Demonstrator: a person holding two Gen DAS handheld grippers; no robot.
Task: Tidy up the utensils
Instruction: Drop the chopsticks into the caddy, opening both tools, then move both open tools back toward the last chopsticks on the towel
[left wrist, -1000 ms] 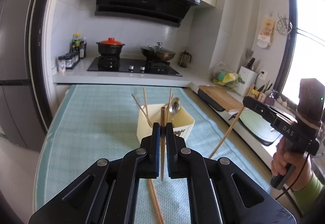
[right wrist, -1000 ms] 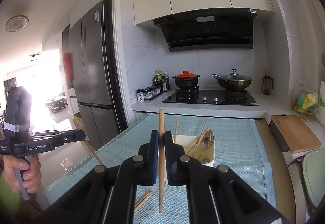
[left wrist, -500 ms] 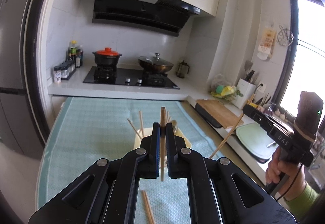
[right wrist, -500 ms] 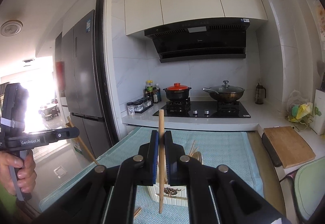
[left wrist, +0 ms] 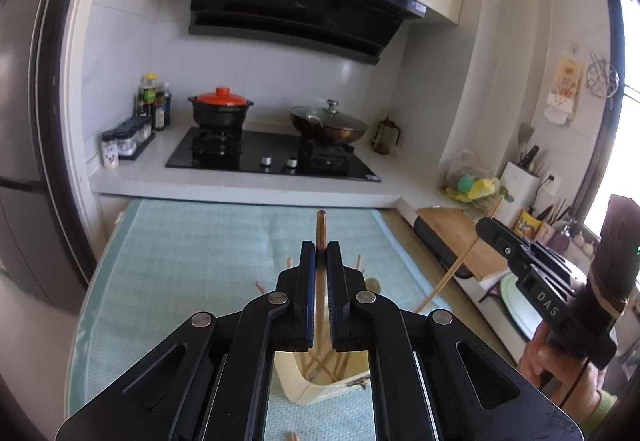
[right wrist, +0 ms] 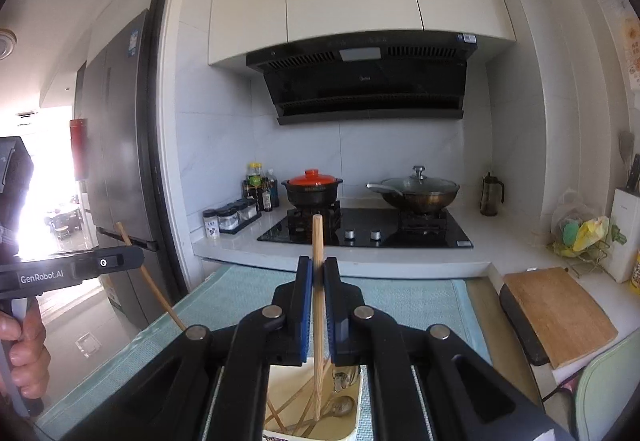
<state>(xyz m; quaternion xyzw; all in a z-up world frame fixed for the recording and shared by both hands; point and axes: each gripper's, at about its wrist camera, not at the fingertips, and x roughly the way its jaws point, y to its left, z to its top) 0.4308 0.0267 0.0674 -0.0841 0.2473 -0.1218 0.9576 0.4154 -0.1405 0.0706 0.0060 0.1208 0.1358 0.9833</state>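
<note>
Below, the teal mat carries the cream holder of utensils; above it the left gripper clamps a dark chopstick upright, the right gripper a pale chopstick

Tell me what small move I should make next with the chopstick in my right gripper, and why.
Probably open the right gripper and let its chopstick drop. It hangs upright with its lower tip already inside the cream utensil holder, among the other chopsticks and spoons, so releasing should land it there.
</note>
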